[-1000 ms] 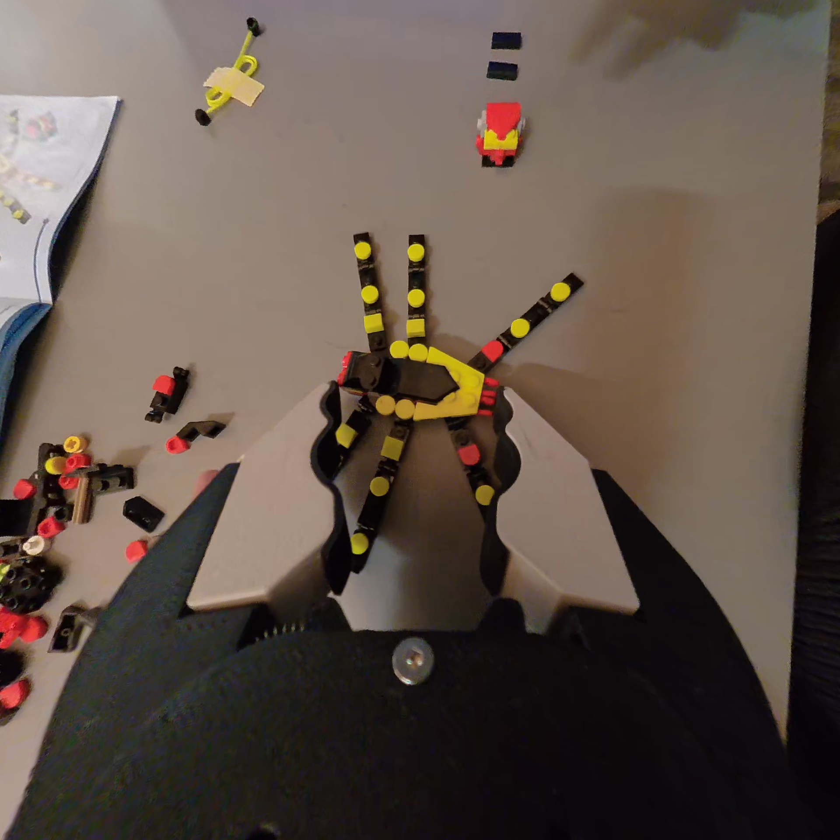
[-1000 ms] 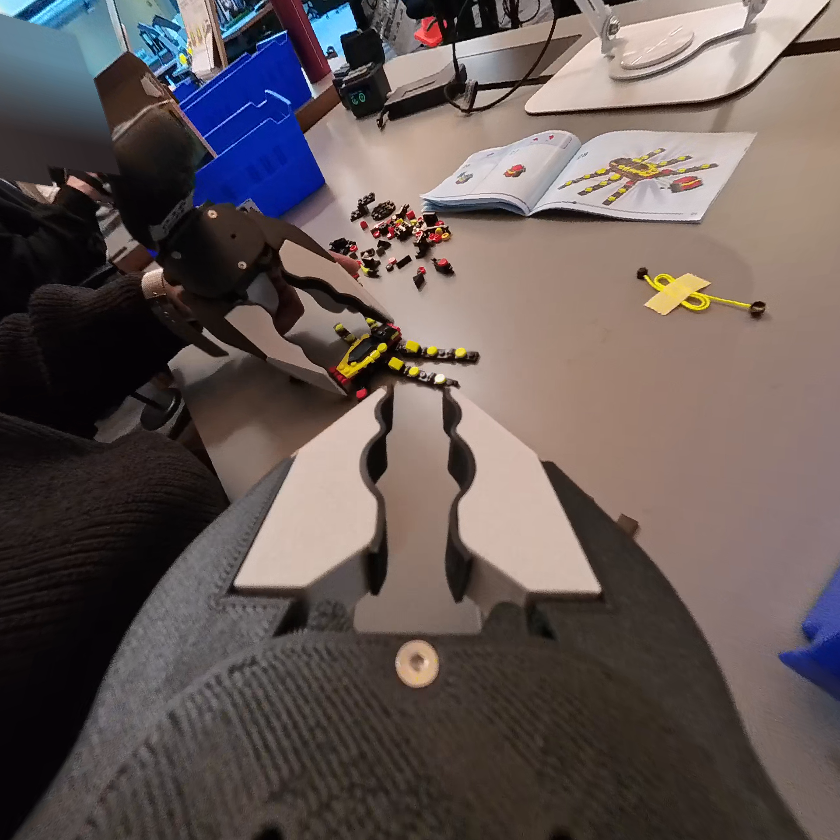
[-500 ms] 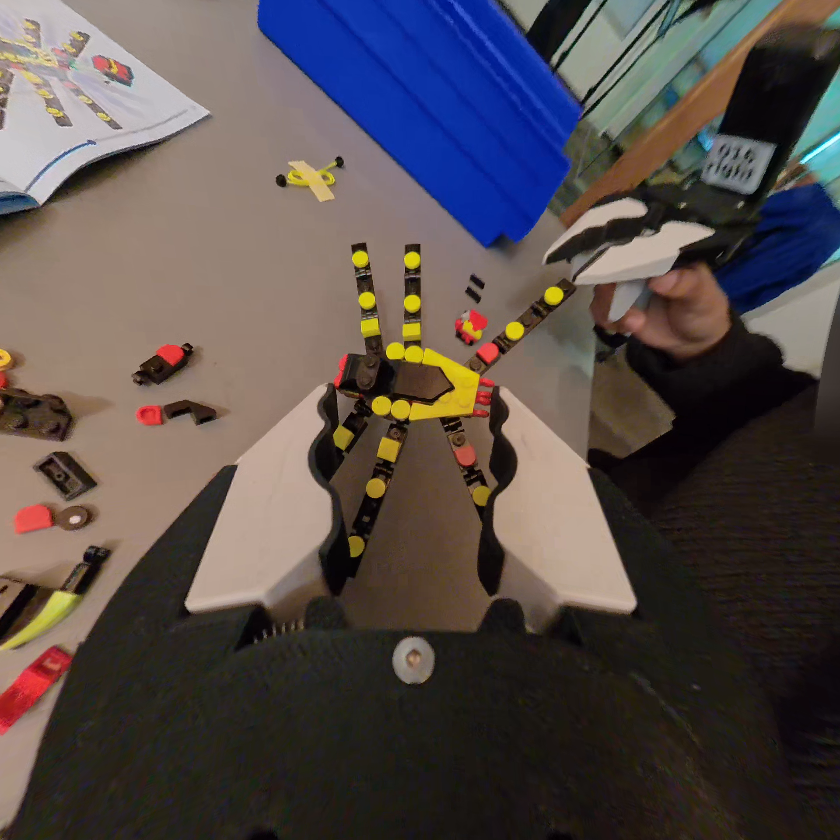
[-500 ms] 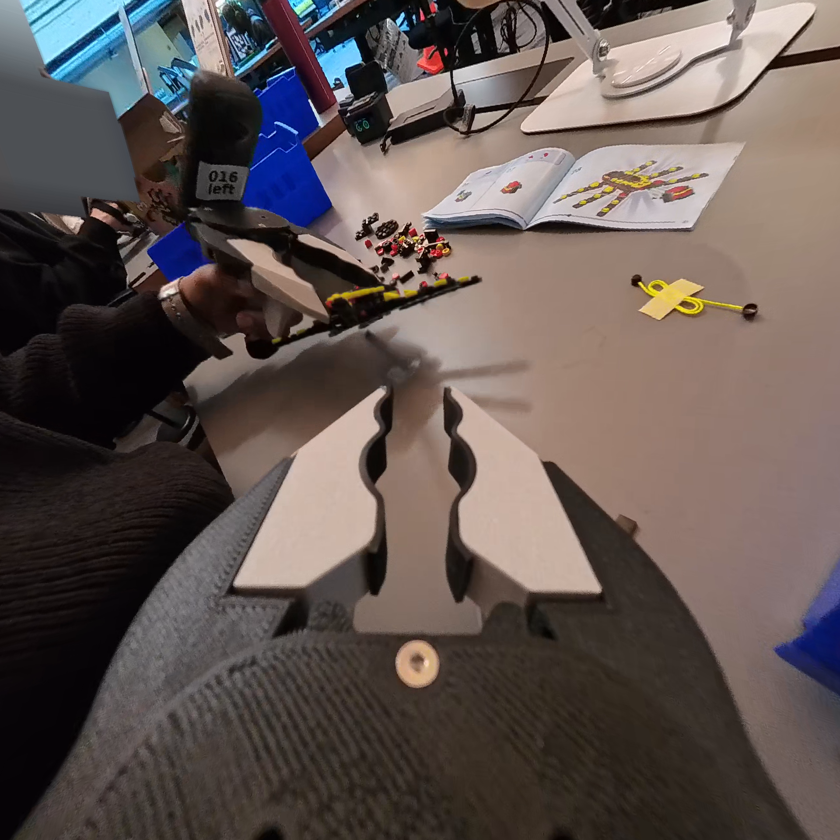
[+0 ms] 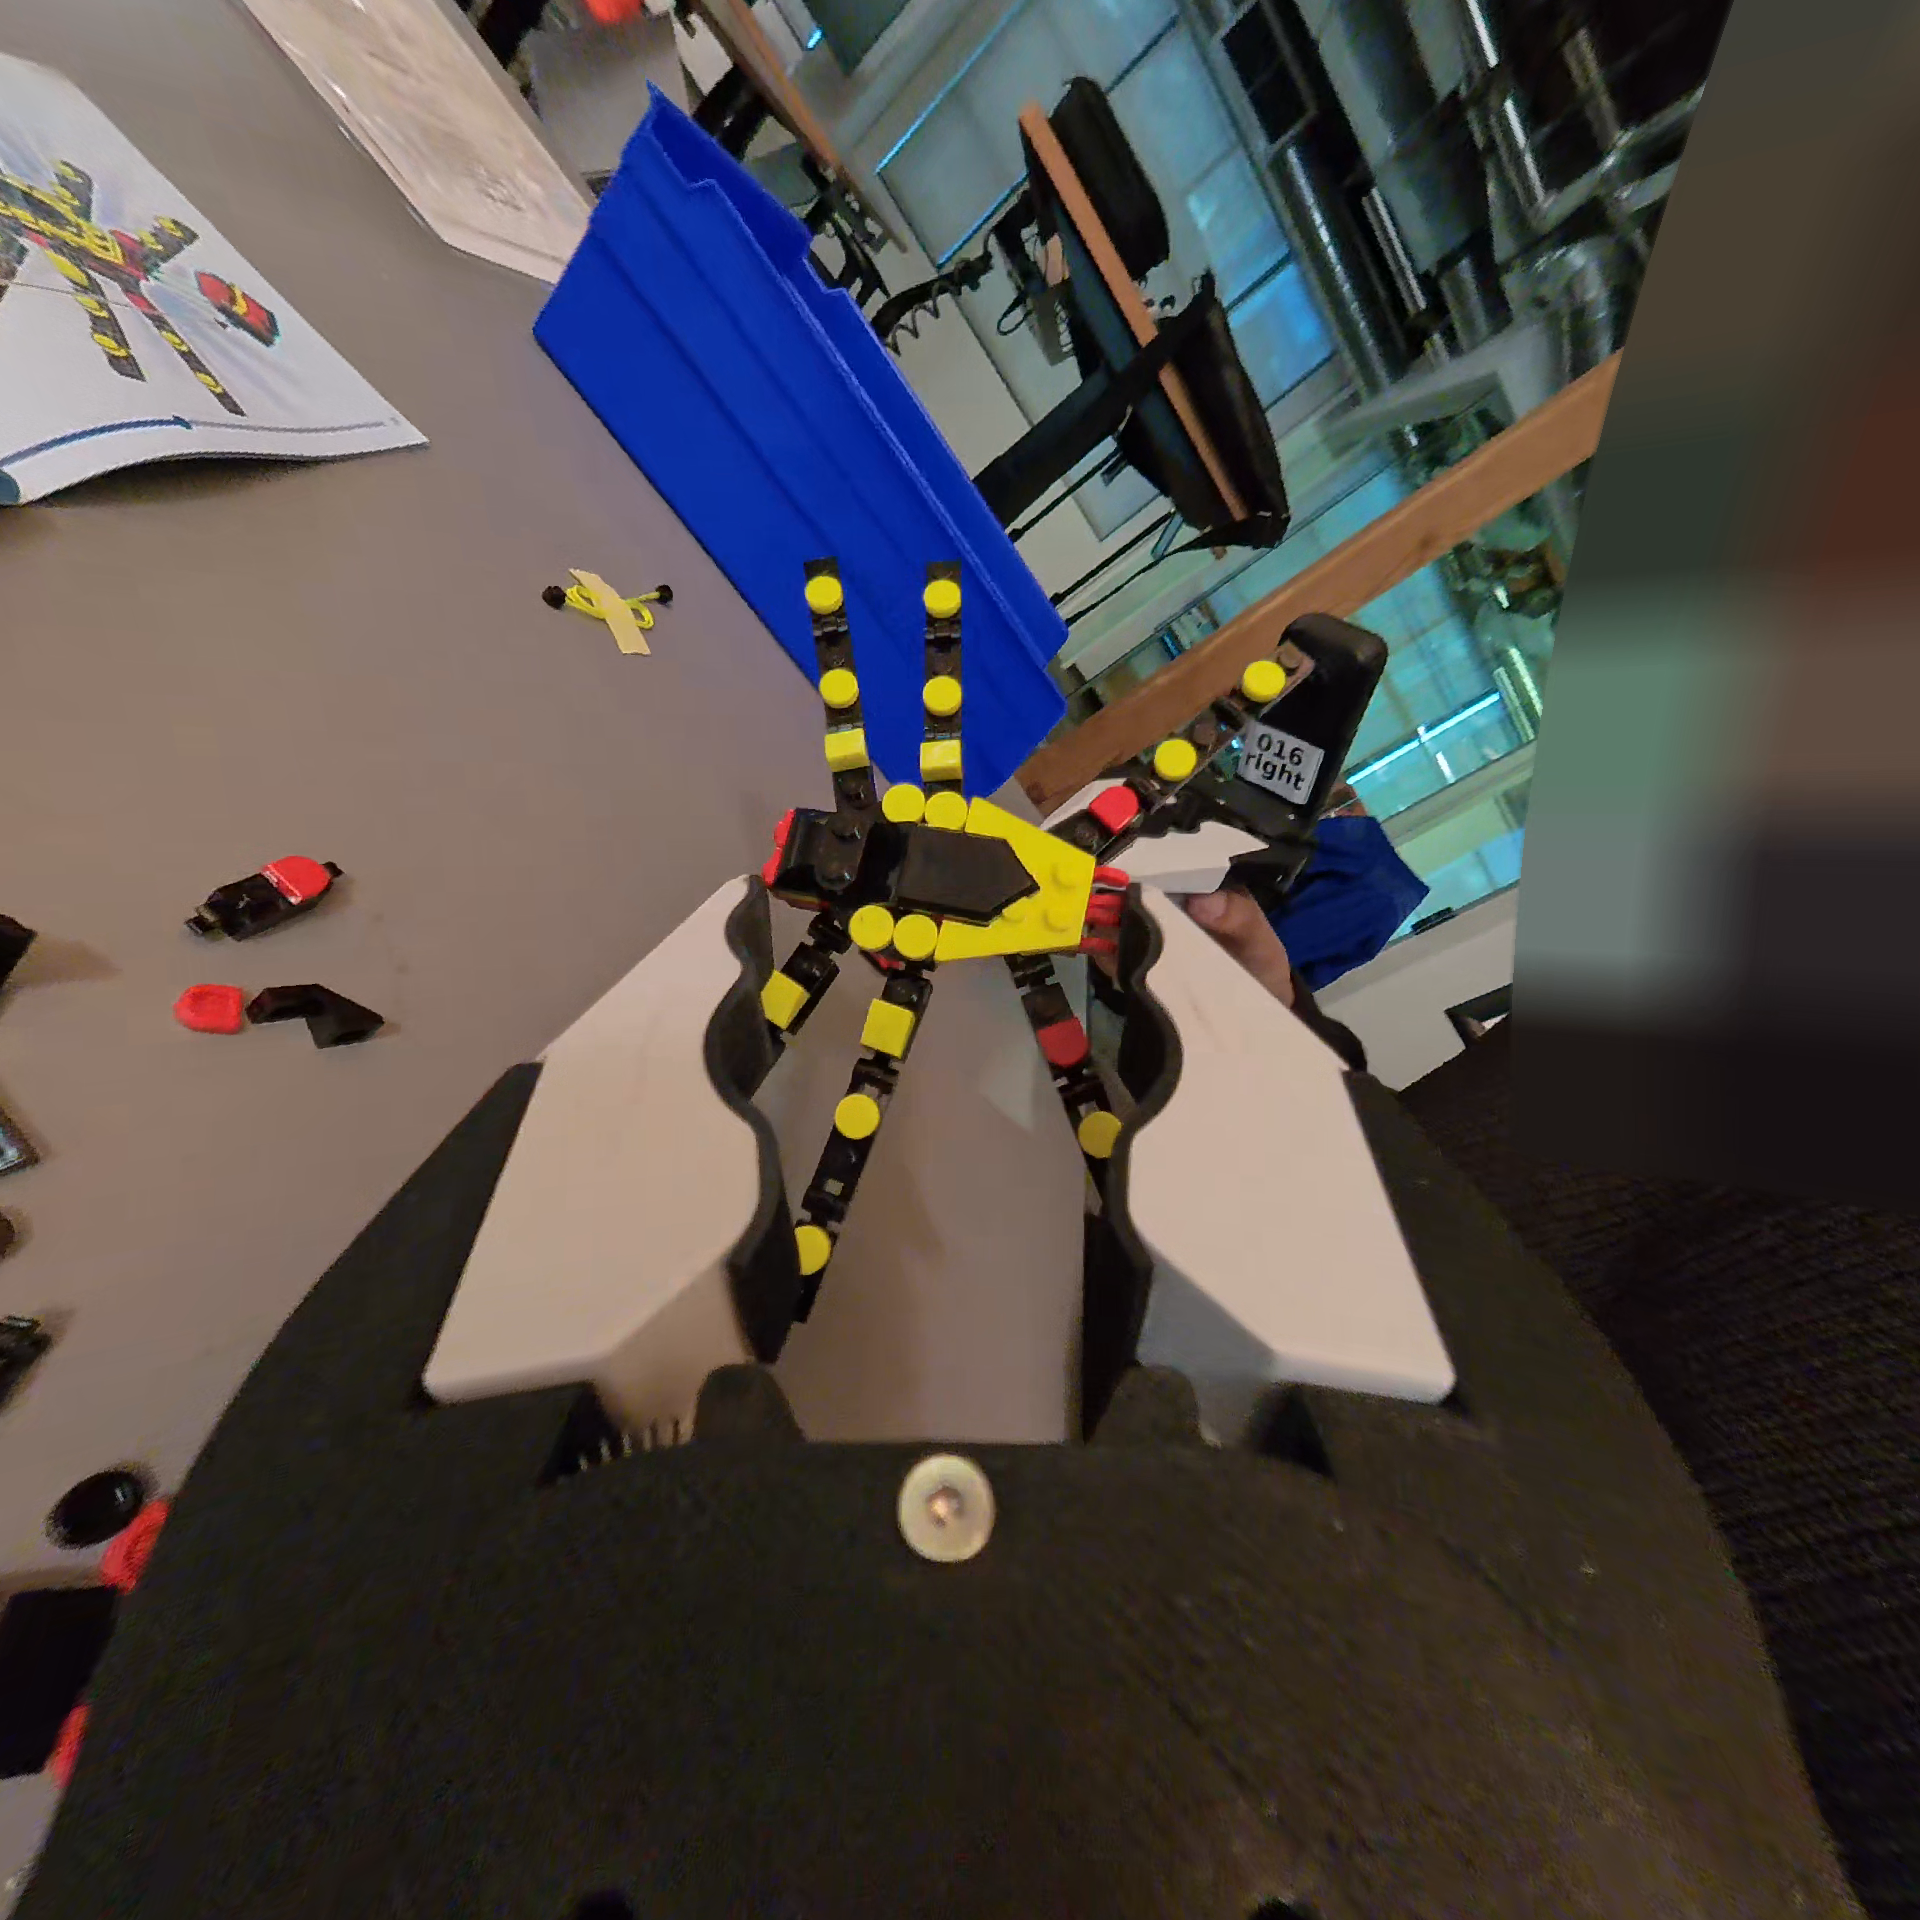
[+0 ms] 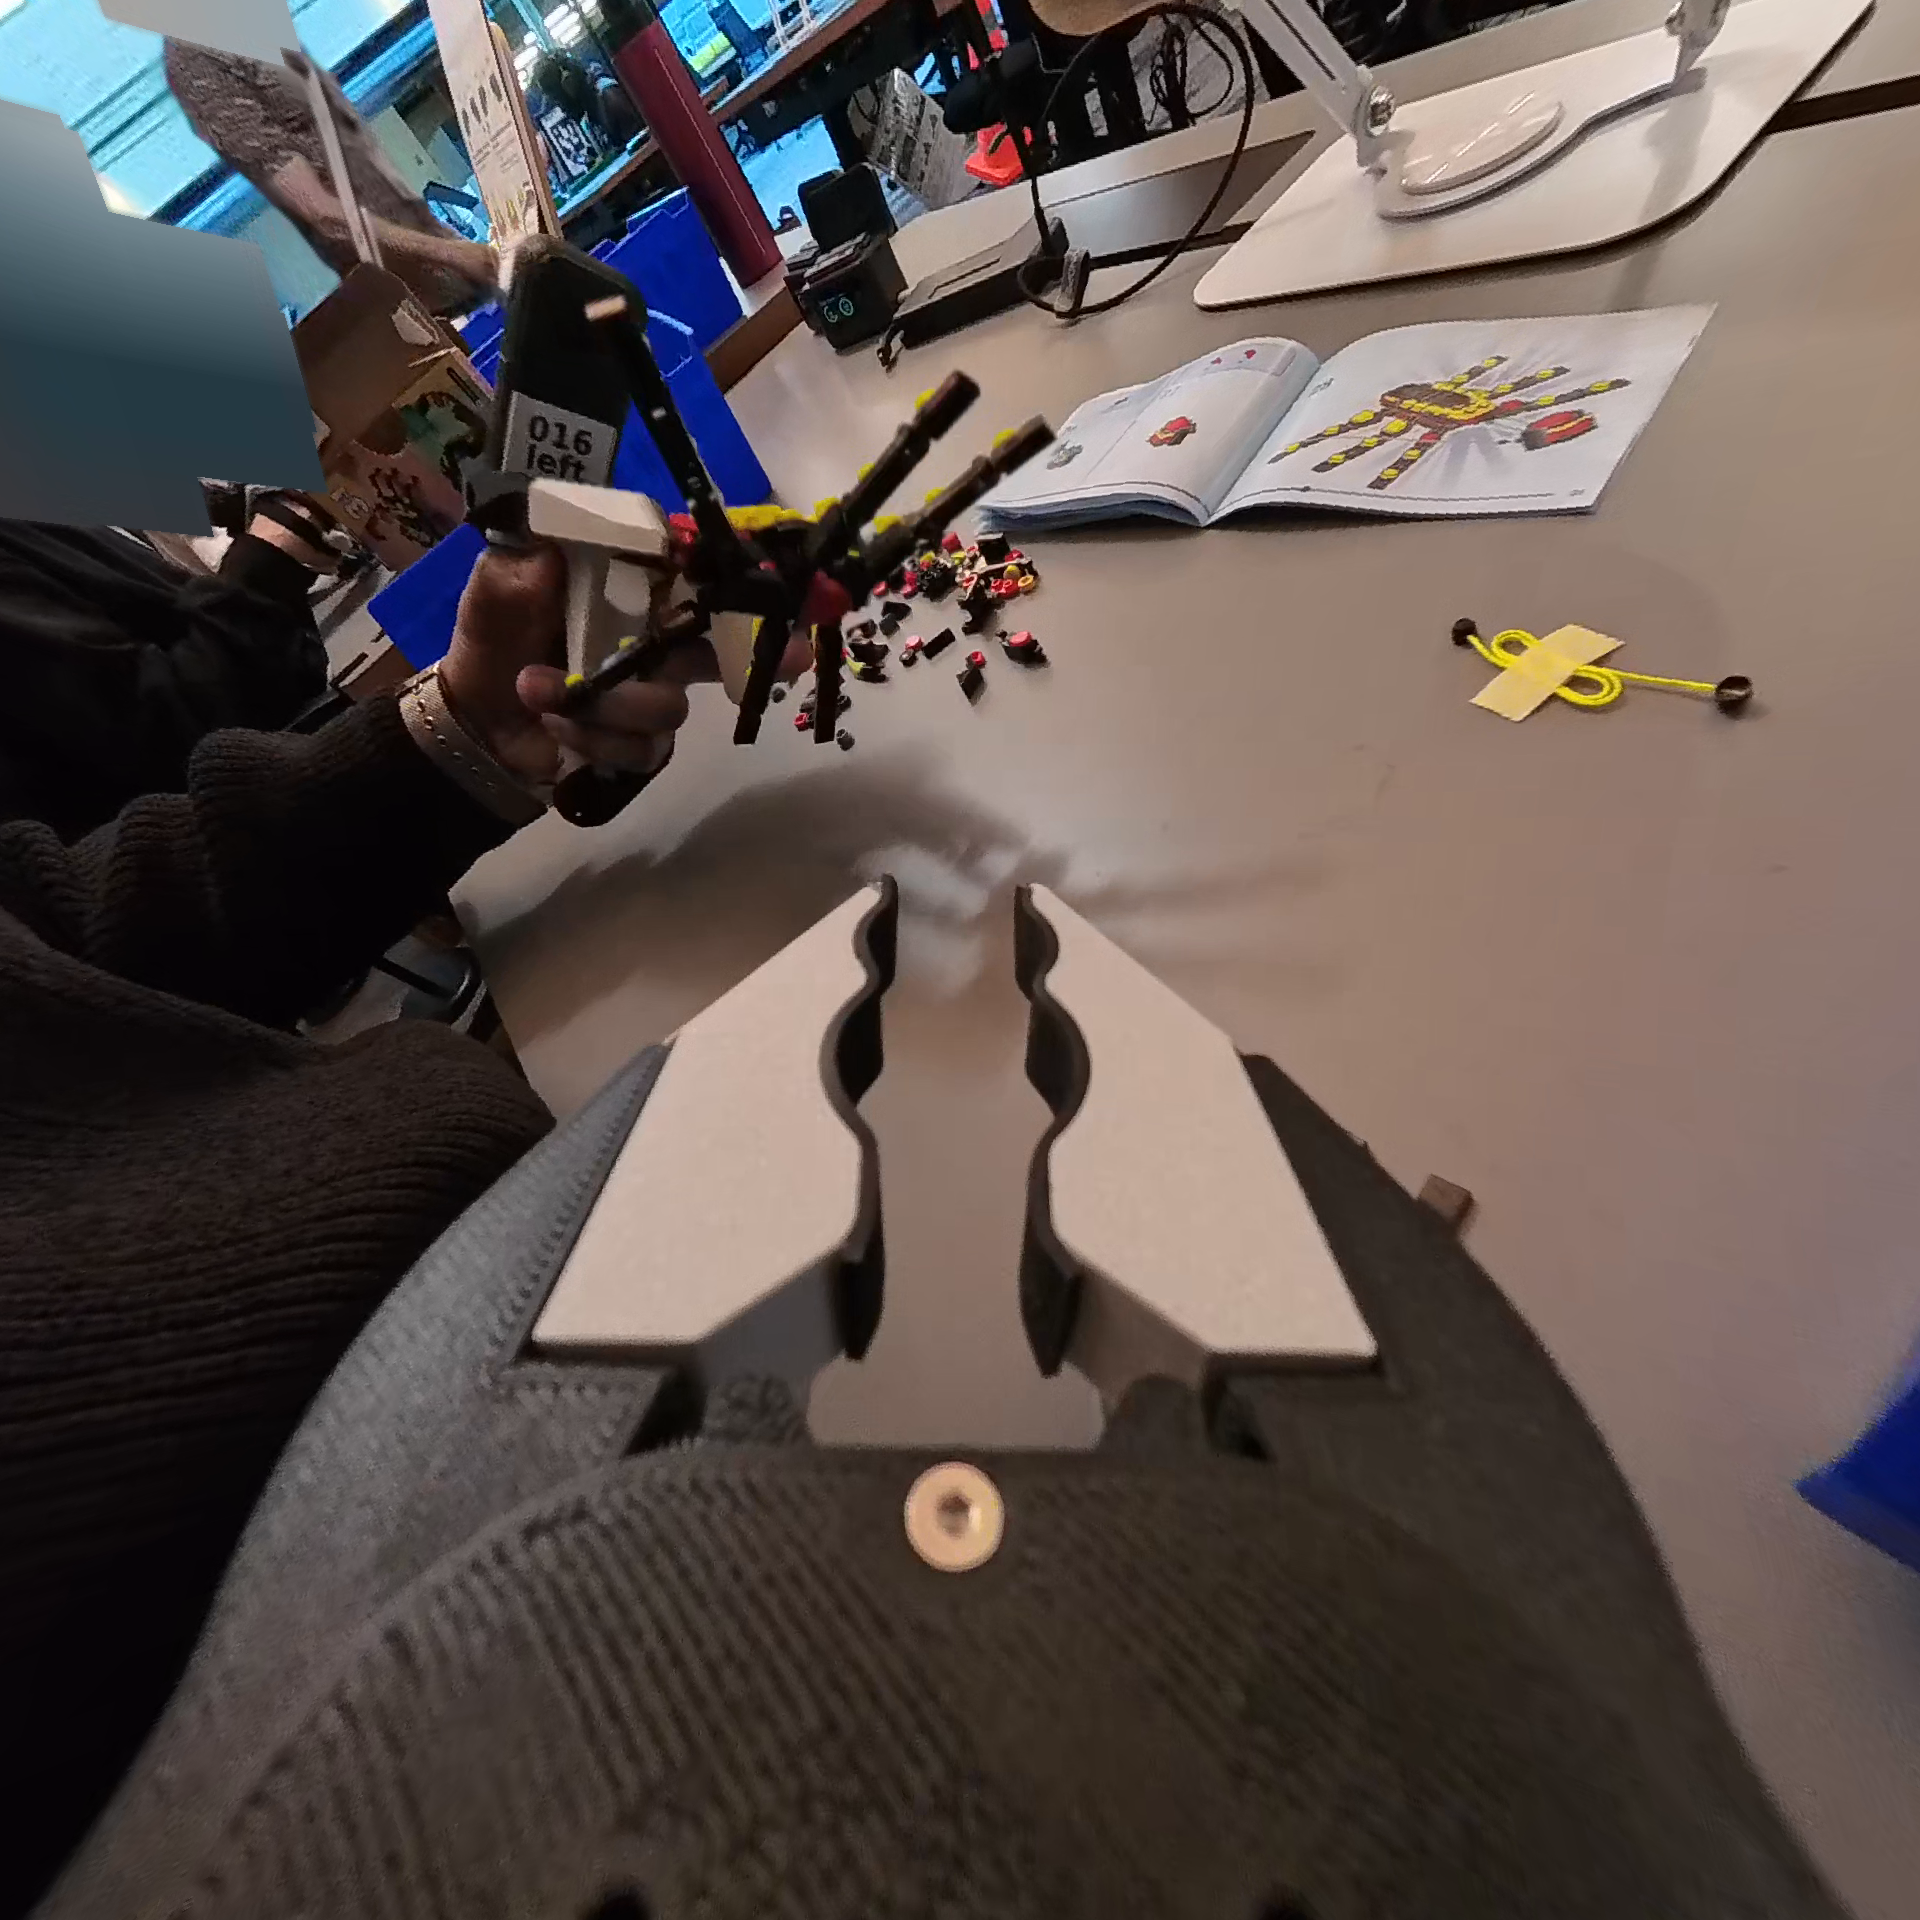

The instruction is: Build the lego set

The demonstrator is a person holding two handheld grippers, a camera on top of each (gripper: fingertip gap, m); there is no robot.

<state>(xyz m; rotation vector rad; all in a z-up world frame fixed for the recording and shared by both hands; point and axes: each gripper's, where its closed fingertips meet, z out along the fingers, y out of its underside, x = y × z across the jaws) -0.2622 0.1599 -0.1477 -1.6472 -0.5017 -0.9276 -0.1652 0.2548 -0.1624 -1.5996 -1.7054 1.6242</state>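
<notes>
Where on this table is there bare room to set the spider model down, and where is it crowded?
Free: the grey stretch just ahead of the open right gripper, bordered by the loose brick pile and the taped yellow cord. Crowded: around that pile, below the open instruction booklet. The left gripper holds the spider model above the table.

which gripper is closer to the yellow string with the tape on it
Right. The yellow string lies on the table ahead and to the right of the empty right gripper. The left gripper, holding the spider model in the air, is farther left.
</notes>
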